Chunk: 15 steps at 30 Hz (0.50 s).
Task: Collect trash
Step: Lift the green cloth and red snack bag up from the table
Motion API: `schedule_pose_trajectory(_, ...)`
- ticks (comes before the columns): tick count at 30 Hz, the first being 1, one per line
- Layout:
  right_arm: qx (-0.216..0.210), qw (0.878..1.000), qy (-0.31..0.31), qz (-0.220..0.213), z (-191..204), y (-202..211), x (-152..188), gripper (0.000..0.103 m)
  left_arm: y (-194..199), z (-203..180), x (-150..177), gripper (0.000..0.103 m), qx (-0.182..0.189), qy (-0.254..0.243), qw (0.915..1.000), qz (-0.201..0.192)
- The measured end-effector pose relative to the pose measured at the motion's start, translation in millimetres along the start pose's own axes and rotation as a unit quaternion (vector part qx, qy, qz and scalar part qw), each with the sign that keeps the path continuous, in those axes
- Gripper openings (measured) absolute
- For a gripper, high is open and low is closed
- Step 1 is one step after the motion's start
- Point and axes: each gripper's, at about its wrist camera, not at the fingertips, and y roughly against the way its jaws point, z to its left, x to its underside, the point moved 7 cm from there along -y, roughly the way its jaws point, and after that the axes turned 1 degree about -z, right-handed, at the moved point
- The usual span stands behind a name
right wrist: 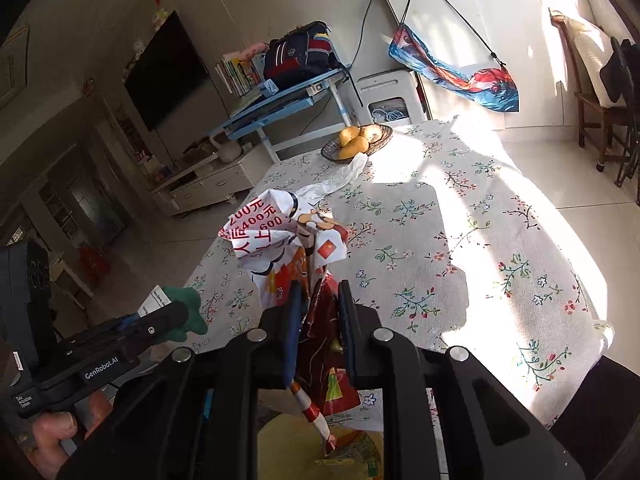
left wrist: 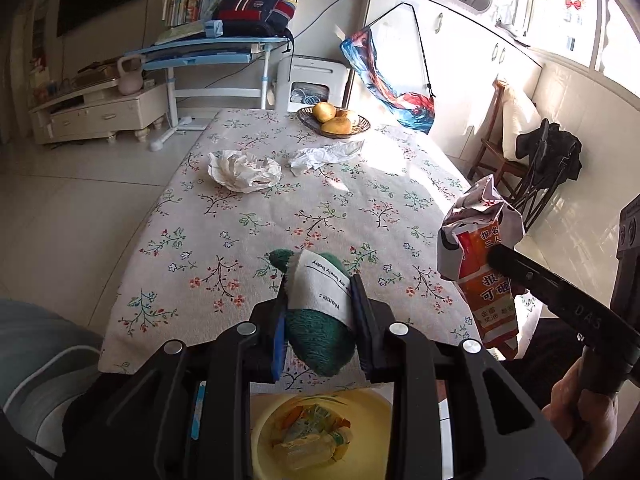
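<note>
Black plastic fingers (left wrist: 280, 320) of the left gripper (left wrist: 320, 312) stand closest to the lens, closed part-way on a dark green skein of yarn with a white paper label (left wrist: 320, 308); the pads press on both flanks of the skein, so it is carried clear of the floral-print cloth-covered counter (left wrist: 240, 216). Directly beneath, at the near edge of the counter, sits a pale yellow round plastic basin (left wrist: 376, 408) already holding crumpled wrappers and a flattened bottle; it evidently serves as the trash receptacle, and the load is held over or just short of it, presumably for release. The right gripper (right wrist: 318, 316) is nearly shut, its fingers (right wrist: 346, 308) pinching a crumpled red, orange and white printed paper leaflet (right wrist: 288, 240) by its lower, twisted part, so the upper part fans out above the grip and a tail hangs toward the same basin (right wrist: 276, 432). Both grippers are angled downward and close together, consistent with a joint drop. Remaining trash on the counter: a crumpled white paper wad (left wrist: 244, 170) toward the far left and a flattened white tissue (left wrist: 324, 156) just short of a dark woven basket of yellow mangoes (left wrist: 334, 120), which appears not to be waste. Judgement: collection is partly done; two items await deposit, two await pick-up. Risk noted: the leaflet's tail may snag the basin's rim.
</note>
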Motion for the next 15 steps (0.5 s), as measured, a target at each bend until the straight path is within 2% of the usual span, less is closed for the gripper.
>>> schedule_pose_trajectory(15, -0.007, 1.000, 0.005, 0.000, 10, 22, 16, 0.019, 33, -13, 21, 0.027, 0.011, -0.017, 0.9998, -0.004)
